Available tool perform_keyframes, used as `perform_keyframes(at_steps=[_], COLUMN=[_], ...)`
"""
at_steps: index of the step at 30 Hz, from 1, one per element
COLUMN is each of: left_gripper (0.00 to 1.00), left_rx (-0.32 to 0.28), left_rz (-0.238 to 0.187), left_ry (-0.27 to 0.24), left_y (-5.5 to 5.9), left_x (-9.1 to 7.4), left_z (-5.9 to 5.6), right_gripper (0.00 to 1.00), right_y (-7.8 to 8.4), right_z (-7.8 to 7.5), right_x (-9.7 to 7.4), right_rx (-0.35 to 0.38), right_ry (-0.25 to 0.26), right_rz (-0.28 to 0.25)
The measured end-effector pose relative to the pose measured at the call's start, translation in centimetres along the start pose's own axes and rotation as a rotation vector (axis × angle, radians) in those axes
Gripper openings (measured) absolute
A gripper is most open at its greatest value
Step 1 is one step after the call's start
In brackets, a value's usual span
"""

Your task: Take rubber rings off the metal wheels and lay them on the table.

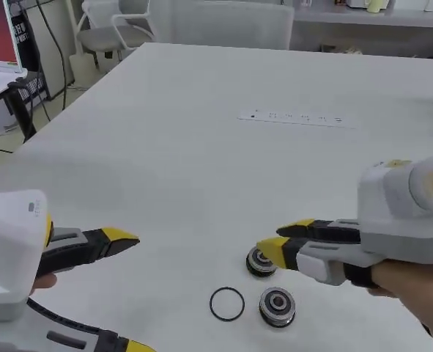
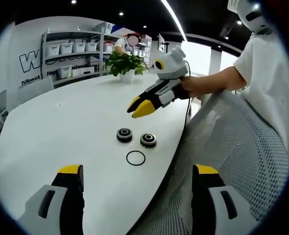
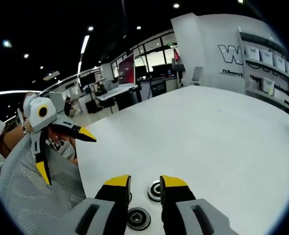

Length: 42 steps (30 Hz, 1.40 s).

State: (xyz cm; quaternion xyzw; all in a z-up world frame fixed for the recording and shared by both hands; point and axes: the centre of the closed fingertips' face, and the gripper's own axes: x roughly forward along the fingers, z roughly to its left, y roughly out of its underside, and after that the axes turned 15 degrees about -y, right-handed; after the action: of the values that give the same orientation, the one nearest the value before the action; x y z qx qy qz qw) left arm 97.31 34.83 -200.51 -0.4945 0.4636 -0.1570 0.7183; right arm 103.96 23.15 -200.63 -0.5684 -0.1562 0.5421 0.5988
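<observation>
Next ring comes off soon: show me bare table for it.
Free: the wide stretch between the power strip and the far wheel; also between the ring and the left gripper. Crowded: round the near wheel, far wheel and right gripper.

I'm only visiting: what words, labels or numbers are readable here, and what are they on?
"W": big lettering on the back wall, the rest cut off.
"Diligent": seemingly, in the smaller line beneath it; the rest is unreadable.
Marks on the white strip on the table: too small to read.
White characters on the dark sign: blurred.
</observation>
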Motion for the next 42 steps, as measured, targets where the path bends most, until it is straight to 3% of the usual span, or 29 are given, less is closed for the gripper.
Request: perform_keyframes(at_steps=[5,15,18,22,27,36,42], left_gripper=[0.90,0.90,0.90,0.91,0.93,0.92,0.93], left_rx=[-0.002,-0.004,-0.001,0.001,0.014,0.063,0.149], left_rz=[-0.001,-0.003,0.000,-0.005,-0.008,-0.004,-0.029], left_ry=[0.002,0.003,0.010,0.003,0.003,0.036,0.077], left_y=[0.0,0.0,0.0,-0.1,-0.2,-1.0,-3.1], left_x=[0.0,0.0,0.0,-0.1,-0.1,-0.3,-0.7], left_z=[0.0,0.0,-0.2,0.0,0.0,-0.6,-1.9], right_gripper=[0.21,0.20,0.20,0.22,0.24,0.25,0.26], right_y=[-0.3,-0.3,-0.1,1.2,2.7,6.5,8.0], right_z=[-0.5,-0.8,-0.7,-0.5,0.5,0.6,0.7], right_x=[-0.8,-2.2,-2.4,-2.5,-2.4,-1.7,-1.5], right_rx=[-0.016,-0.002,0.008,-0.027,0.013,-0.005,-0.031], right_ry=[0.016,0.000,-0.032,-0.066,-0.163,-0.200,-0.211], right_rz=[-0.004,-0.029,-0.028,0.019,0.043,0.203,0.272])
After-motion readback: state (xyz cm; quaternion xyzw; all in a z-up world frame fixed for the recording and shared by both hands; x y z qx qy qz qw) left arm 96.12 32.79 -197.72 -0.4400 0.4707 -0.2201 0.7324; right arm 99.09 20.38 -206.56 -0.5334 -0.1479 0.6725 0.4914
